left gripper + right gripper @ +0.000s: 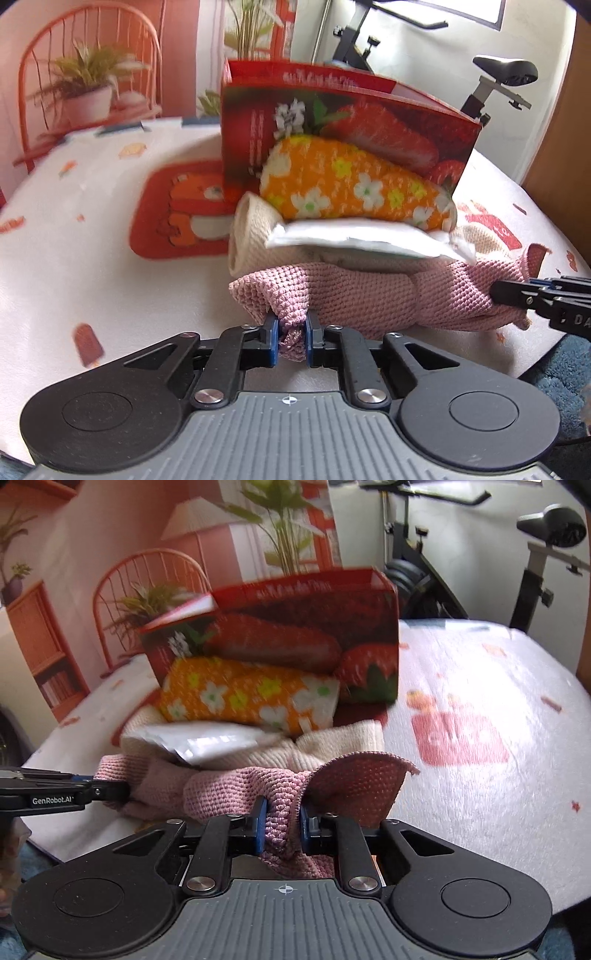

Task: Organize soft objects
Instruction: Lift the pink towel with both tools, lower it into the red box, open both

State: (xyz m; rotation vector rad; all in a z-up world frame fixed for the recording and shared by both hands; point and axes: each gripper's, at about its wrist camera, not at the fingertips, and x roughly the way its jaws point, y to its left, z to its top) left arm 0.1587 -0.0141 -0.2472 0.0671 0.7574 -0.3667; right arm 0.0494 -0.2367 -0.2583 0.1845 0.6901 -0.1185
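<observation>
A pink knitted cloth (369, 291) lies bundled at the near edge of the table, and both grippers grip it. My left gripper (291, 334) is shut on its left corner, and my right gripper (282, 825) is shut on its right end (291, 786). From the left wrist view the right gripper (513, 295) shows at the cloth's far right; from the right wrist view the left gripper (110, 790) shows at its left. Behind the pink cloth lie a cream ribbed cloth (251, 225), a white packet (354, 236) and an orange flowered cloth (343, 181).
A red strawberry-printed box (354, 122) stands open behind the pile. The white patterned tablecloth (480, 701) covers a round table, with a red printed patch (173, 218) on it. An exercise bike (498, 77) and an orange chair (88, 74) stand beyond. Blue carpet (565, 373) shows below the table edge.
</observation>
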